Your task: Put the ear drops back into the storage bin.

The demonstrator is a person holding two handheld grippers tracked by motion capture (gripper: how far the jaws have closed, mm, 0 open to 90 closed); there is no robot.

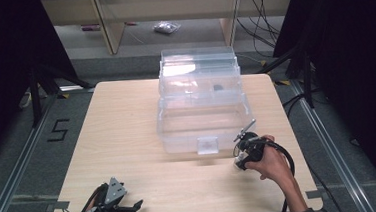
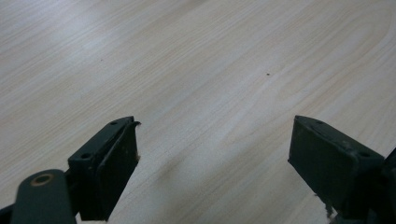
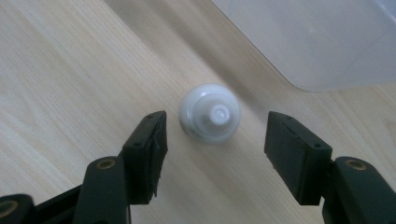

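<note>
The table [image 1: 128, 140] fills the middle of the high view. A clear box [image 1: 200, 100] stands at its centre, lid up. At lower left the left gripper [image 2: 212, 149] hangs over bare wood, jaws wide apart and empty. At lower right, just off the box's corner, the right gripper [image 3: 215, 140] has jaws half open either side of a small white knob [image 3: 210, 113], apart from both pads.
</note>
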